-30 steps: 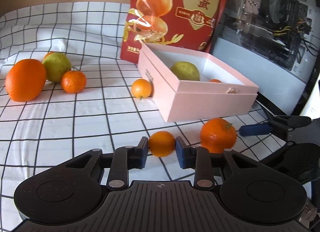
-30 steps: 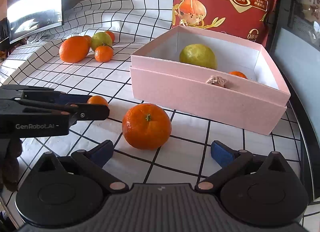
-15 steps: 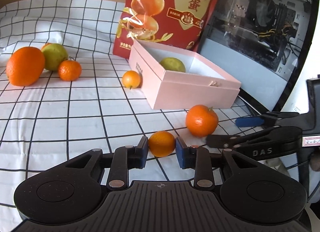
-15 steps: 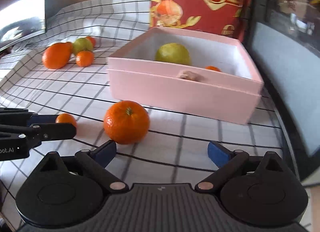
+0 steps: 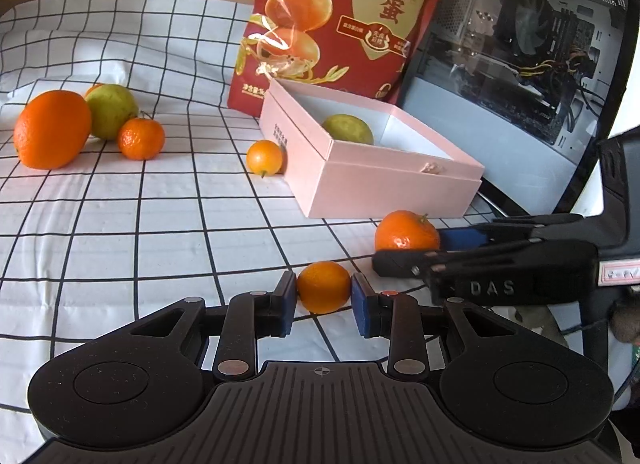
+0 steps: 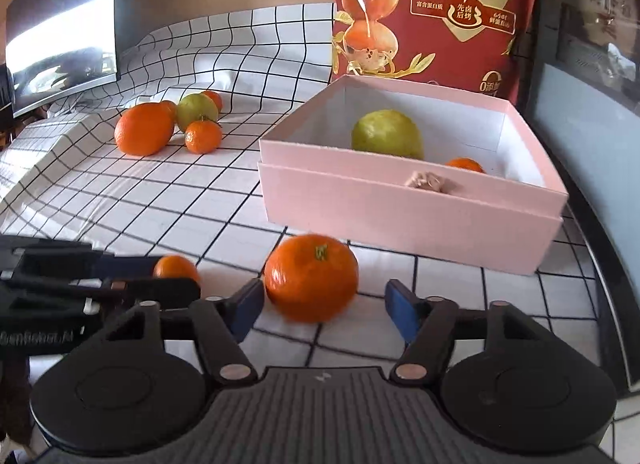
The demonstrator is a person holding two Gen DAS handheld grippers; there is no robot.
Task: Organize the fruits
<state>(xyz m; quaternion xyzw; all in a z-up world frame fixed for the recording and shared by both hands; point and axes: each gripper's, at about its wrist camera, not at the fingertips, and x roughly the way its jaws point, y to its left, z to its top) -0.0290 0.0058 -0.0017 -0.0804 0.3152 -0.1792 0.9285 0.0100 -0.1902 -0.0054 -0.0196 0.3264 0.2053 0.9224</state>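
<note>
My left gripper (image 5: 324,298) is shut on a small orange (image 5: 323,287) just above the checked cloth; it also shows in the right wrist view (image 6: 176,267). My right gripper (image 6: 322,304) is open around a larger mandarin (image 6: 312,278), its left pad touching it, its right pad apart. That mandarin also shows in the left wrist view (image 5: 406,231). The pink box (image 6: 400,208) holds a green fruit (image 6: 387,134) and a small orange (image 6: 464,164).
A big orange (image 5: 52,134), a green fruit (image 5: 110,110) and a mandarin (image 5: 141,138) lie at the far left. A small orange (image 5: 264,157) rests against the box's left wall. A red snack bag (image 5: 344,20) and a computer case (image 5: 520,48) stand behind.
My right gripper has moved forward so the larger mandarin now sits between its pads. My left gripper still holds the small orange, closer to the right gripper.
</note>
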